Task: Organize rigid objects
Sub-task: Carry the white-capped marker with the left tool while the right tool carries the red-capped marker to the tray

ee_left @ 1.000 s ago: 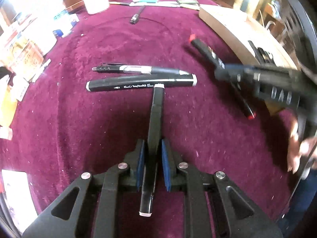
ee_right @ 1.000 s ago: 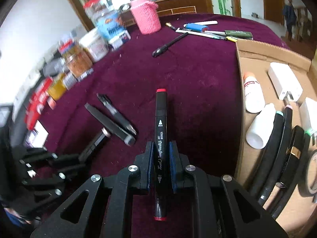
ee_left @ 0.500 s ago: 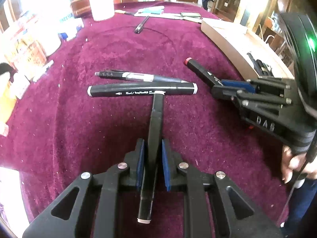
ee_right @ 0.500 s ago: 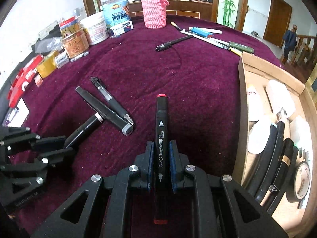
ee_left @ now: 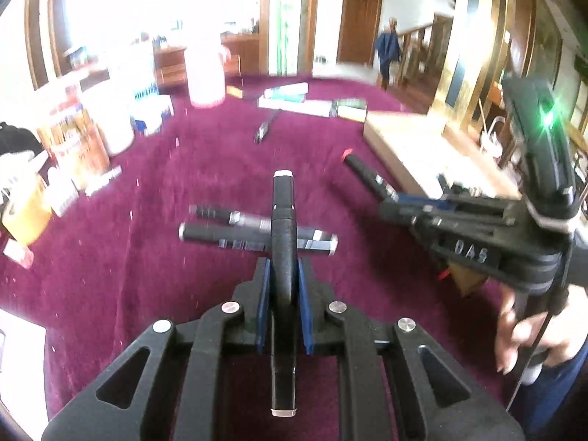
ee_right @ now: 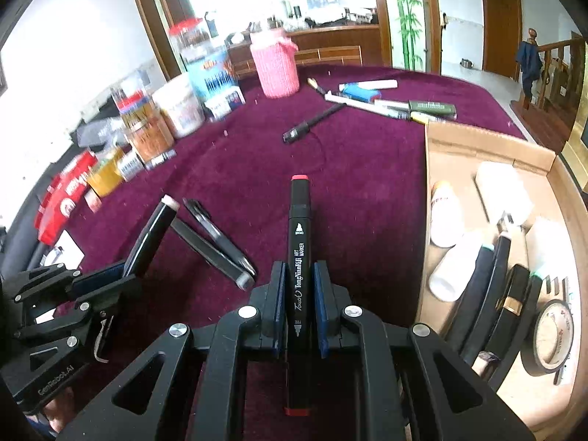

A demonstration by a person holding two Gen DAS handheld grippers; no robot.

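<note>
My left gripper (ee_left: 283, 268) is shut on a black marker with a pale cap (ee_left: 283, 220). It holds the marker lifted off the maroon cloth, above a black marker (ee_left: 235, 237) and a pen (ee_left: 228, 215) that lie side by side. My right gripper (ee_right: 299, 268) is shut on a black art marker with red ends (ee_right: 300, 213), also held above the cloth. The open cardboard box (ee_right: 488, 147) stands just right of it. In the right wrist view the left gripper (ee_right: 121, 275) shows at the lower left with its marker (ee_right: 158, 228).
The box holds several black markers (ee_right: 481, 283), white bottles (ee_right: 446, 220) and a tape roll (ee_right: 551, 338). Jars and tins (ee_right: 147, 136) line the left edge, and a pink knitted holder (ee_right: 275, 66) stands at the back. More pens (ee_right: 389, 104) lie at the far side. A hand (ee_left: 533, 330) grips the right handle.
The left gripper has lifted its marker off the cloth and tilted upward; the marker's tip now stands above the two lying pens. The right gripper has risen a little with the red marker.
</note>
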